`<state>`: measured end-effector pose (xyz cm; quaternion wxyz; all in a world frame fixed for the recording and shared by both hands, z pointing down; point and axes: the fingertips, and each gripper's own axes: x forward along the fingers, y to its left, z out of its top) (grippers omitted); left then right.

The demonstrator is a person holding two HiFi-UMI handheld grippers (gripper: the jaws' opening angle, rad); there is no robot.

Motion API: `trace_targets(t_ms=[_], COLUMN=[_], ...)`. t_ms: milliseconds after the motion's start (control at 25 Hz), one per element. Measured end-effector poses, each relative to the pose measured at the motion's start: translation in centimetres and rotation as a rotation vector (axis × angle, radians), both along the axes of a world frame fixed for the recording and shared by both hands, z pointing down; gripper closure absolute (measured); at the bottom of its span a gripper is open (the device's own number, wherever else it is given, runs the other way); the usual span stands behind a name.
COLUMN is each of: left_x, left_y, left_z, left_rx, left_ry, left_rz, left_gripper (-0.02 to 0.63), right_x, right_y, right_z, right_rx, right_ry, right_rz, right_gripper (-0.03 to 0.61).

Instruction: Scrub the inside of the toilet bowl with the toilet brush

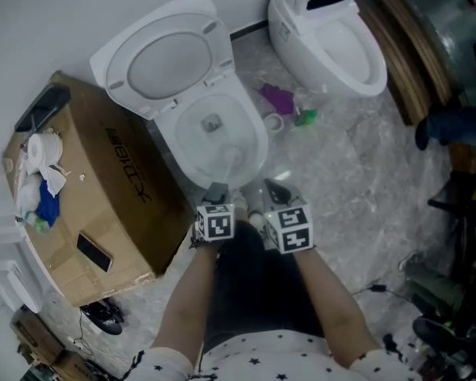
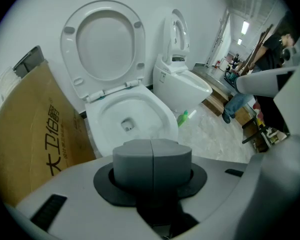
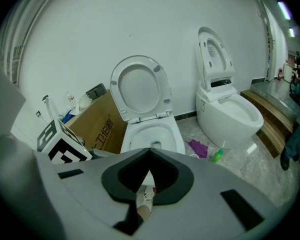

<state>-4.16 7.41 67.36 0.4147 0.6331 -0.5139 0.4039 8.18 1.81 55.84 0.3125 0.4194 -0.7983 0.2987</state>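
Observation:
The open toilet [image 1: 250, 117] stands just ahead of me, its seat and lid [image 1: 163, 54] raised against the wall; its bowl [image 2: 160, 109] holds only water. No toilet brush shows in any view. My left gripper [image 1: 216, 190] hovers at the bowl's near rim, its grey pads [image 2: 135, 159] pressed together with nothing between them. My right gripper [image 1: 276, 190] hangs beside it, to the right. Its dark jaws meet at the tips [image 3: 149, 151] and hold nothing; a shoe shows through the gap below them. The same toilet [image 3: 175, 131] lies straight ahead in the right gripper view.
A cardboard box [image 1: 103, 173] with rags, a bottle and a phone [image 1: 94, 252] on top stands left of the toilet. A second toilet [image 1: 333, 38] stands at the right. A purple cloth [image 1: 278, 98] and a green bottle [image 1: 305, 117] lie between them. Wooden boards [image 1: 404, 46] and a person [image 2: 270, 49] are far right.

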Motion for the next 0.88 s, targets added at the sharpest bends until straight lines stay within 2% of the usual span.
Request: trace_targets(t_ms=[880], left_x=[1.8], left_y=[-5.7], left_z=[-0.4], left_rx=[0.039], left_ry=[0.018], left_rz=[0.024], left_gripper=[0.463], right_x=[0.8], right_y=[-0.5], right_z=[0.8], right_rx=[-0.04], right_ry=[-0.005], right_rz=[0.027], right_gripper=[0.574])
